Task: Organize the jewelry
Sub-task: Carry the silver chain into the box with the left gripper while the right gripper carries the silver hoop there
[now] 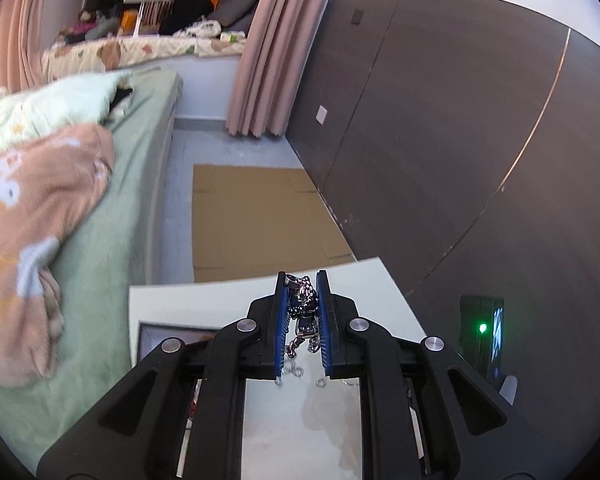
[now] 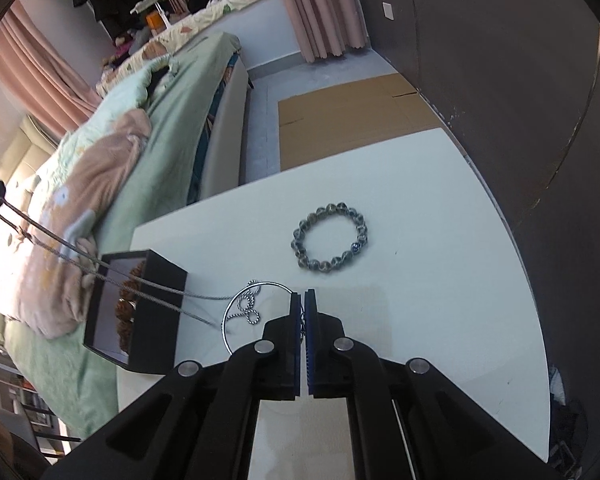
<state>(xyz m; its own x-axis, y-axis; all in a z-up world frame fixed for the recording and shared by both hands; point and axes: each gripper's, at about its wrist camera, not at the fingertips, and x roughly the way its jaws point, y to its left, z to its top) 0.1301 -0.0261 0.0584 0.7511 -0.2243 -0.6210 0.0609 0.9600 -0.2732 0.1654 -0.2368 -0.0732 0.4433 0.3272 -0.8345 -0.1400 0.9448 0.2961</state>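
My left gripper (image 1: 303, 276) is shut on a bunched silver chain necklace (image 1: 305, 304), raised above the white table (image 1: 204, 300). In the right wrist view the same chain (image 2: 140, 280) runs taut from the upper left down to a loose coil (image 2: 247, 307) on the table. My right gripper (image 2: 303, 294) is shut, and the rim of a thin silver hoop (image 2: 236, 300) runs into its fingertips. A dark beaded bracelet (image 2: 327, 238) lies flat further out on the table. An open black box (image 2: 156, 320) holding brown beads (image 2: 126, 310) stands at the left.
The table's left edge meets a bed with a green sheet (image 2: 172, 140) and a peach blanket (image 2: 96, 184). A dark panelled wall (image 2: 520, 100) runs along the right. Flat cardboard (image 2: 352, 120) lies on the floor beyond the table. A black device with a green light (image 1: 482, 328) stands at the right.
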